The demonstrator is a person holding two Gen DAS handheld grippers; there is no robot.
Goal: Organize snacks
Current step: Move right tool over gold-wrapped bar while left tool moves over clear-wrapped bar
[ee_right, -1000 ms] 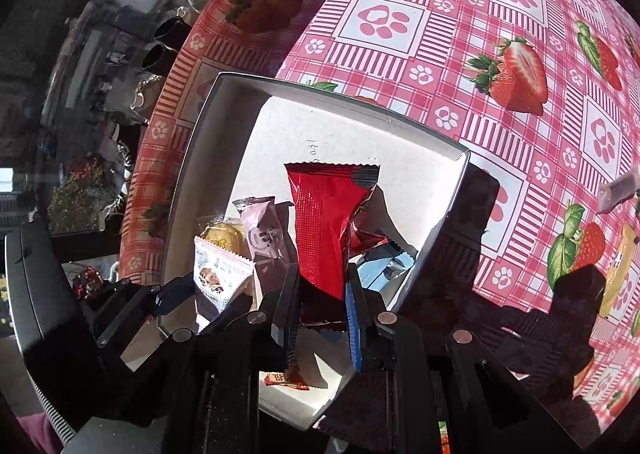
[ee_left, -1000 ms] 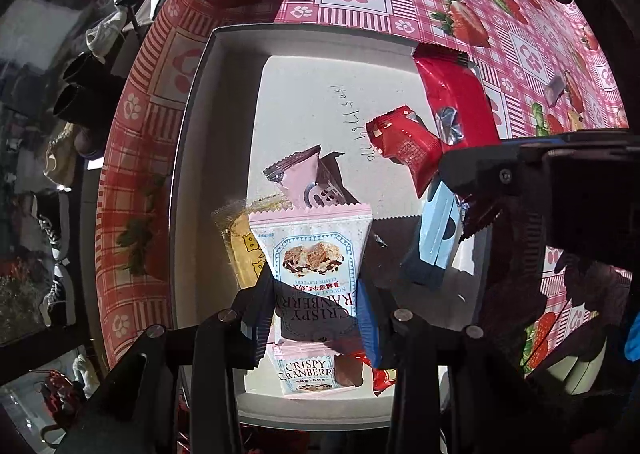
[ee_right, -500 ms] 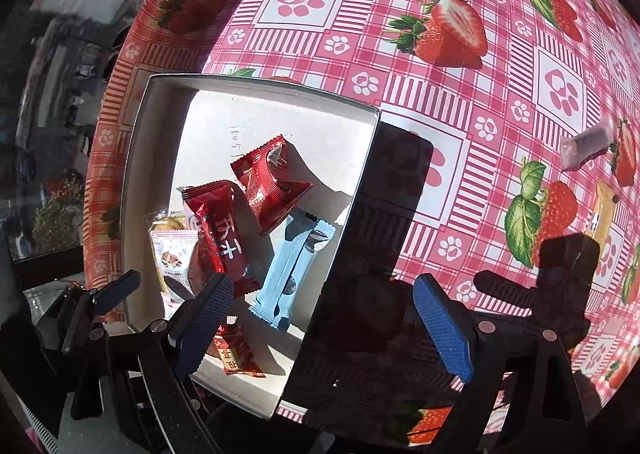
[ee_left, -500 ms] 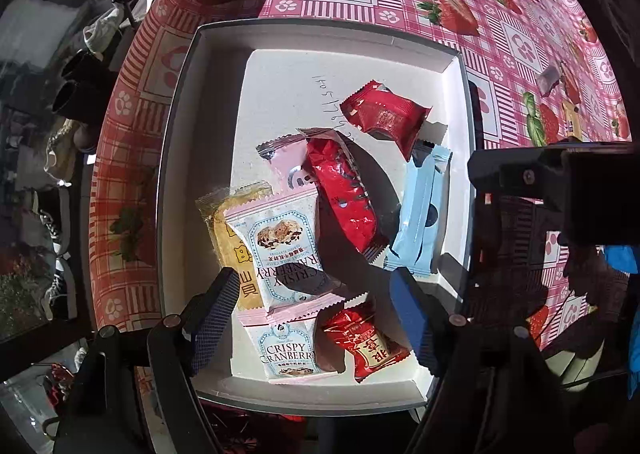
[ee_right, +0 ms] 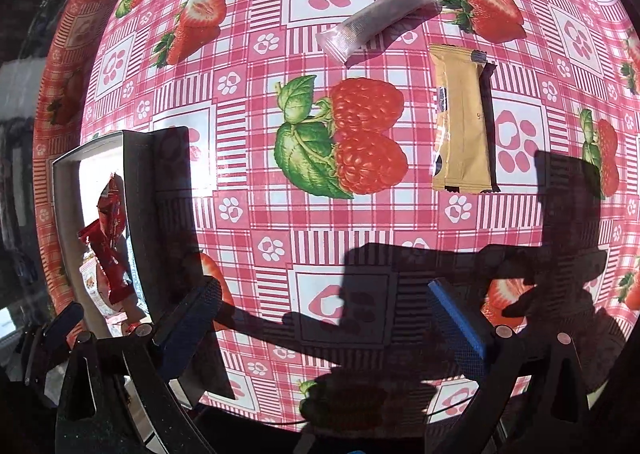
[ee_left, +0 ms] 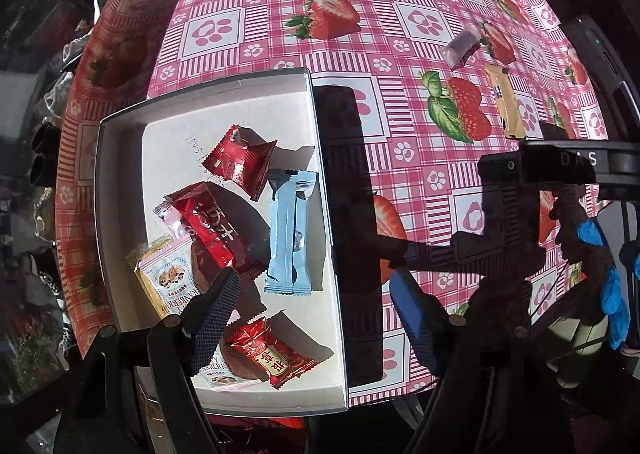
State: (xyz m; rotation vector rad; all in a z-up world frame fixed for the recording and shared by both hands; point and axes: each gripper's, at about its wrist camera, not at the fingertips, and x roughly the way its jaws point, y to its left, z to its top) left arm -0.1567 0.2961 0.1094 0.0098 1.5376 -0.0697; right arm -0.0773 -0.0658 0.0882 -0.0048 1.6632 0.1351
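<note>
Left gripper [ee_left: 316,306]: jaws wide apart, nothing between them; it hangs over the right wall of the box.
Right gripper [ee_right: 320,318]: jaws spread to their fullest, empty, above bare cloth.
Shallow white cardboard box [ee_left: 120,213]: sits at 9 o'clock in the left wrist view, on the red-and-pink checked strawberry tablecloth [ee_left: 340,53].
Box contents: a pale blue bar wrapper [ee_left: 290,238] along the right wall; a small red sachet [ee_left: 240,161] at 12 o'clock from it; a long red wrapper [ee_left: 210,230] overlapping a cranberry biscuit packet [ee_left: 168,282]; a red foil sweet [ee_left: 272,358] at 6 o'clock.
Loose snacks: a tan bar wrapper [ee_right: 462,121] and a clear sleeve with dark filling [ee_right: 376,19] lie on the cloth, well apart from the box, at 1 o'clock of the right gripper.
</note>
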